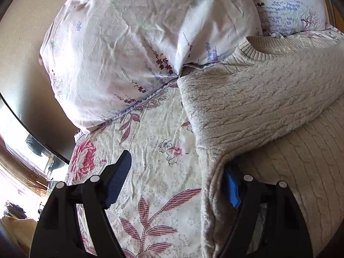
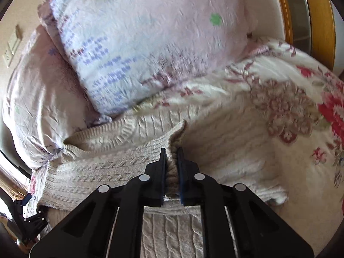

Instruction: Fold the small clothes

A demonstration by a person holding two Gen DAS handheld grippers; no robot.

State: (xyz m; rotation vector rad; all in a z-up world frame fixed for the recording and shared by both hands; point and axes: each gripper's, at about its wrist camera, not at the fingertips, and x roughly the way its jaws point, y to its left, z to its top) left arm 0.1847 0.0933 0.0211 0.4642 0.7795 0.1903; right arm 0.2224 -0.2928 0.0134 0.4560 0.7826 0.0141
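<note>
right gripper (image 2: 172, 157) pinches the sweater (image 2: 120, 169), seemingly its cuff.

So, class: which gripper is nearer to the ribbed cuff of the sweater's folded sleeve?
Right. The right gripper is shut on the sleeve just behind the cuff. The left gripper is open at the sweater's side edge, away from the cuff.

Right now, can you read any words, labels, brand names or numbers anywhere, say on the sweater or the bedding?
None readable.
Sweater: no tag or label shows.
Pillows and bedsheet: printed flowers only.
Blue marks on the rear pillow: too blurred to tell.
</note>
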